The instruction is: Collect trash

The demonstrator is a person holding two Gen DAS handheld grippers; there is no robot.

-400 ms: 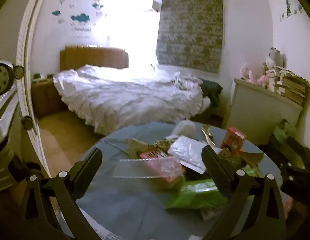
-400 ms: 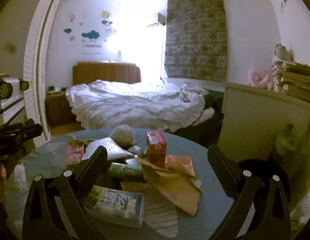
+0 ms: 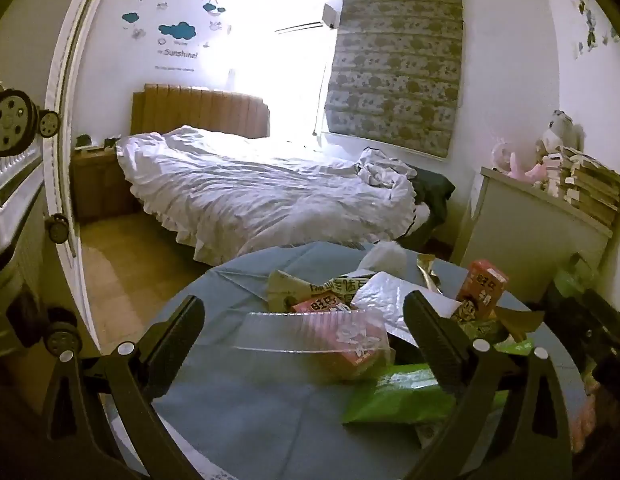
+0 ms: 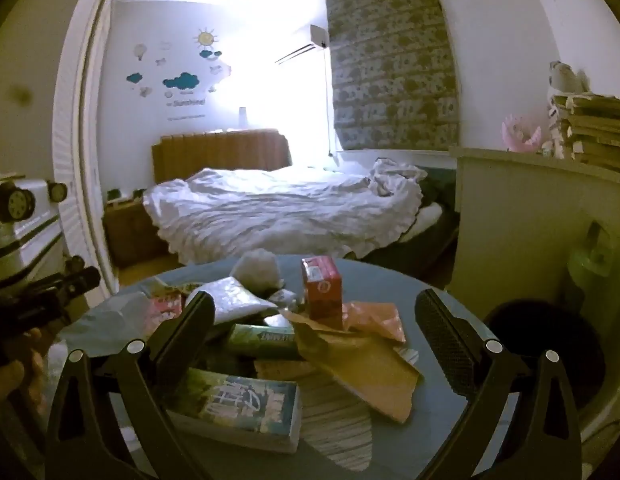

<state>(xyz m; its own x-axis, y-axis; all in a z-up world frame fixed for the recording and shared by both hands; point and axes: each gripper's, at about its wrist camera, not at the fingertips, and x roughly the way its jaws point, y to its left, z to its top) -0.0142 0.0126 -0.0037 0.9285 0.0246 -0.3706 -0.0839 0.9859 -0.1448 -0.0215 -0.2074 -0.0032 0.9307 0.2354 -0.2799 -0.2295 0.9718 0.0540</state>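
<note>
Bedroom, round table [image 3: 237, 400] with a blue cloth, unmade bed [image 3: 261, 196] behind. Trash is piled on the table's middle and far side — red drink carton [image 4: 321, 292], green wrapper [image 3: 402, 394], brown paper bag [image 4: 374, 364], clear plastic tray [image 3: 310, 332]. Left gripper [image 3: 303, 322] and right gripper [image 4: 314, 320] both spread wide, holding nothing — hovering over the pile.

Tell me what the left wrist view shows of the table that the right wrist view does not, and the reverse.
Left wrist only: a clear plastic tray between the open left gripper fingers, and a green wrapper lying flat.
Right wrist only: a book lying near the open right gripper, and a brown paper bag.
Both: the round blue table, the upright red drink carton, the crumpled white tissue and the bed.
</note>
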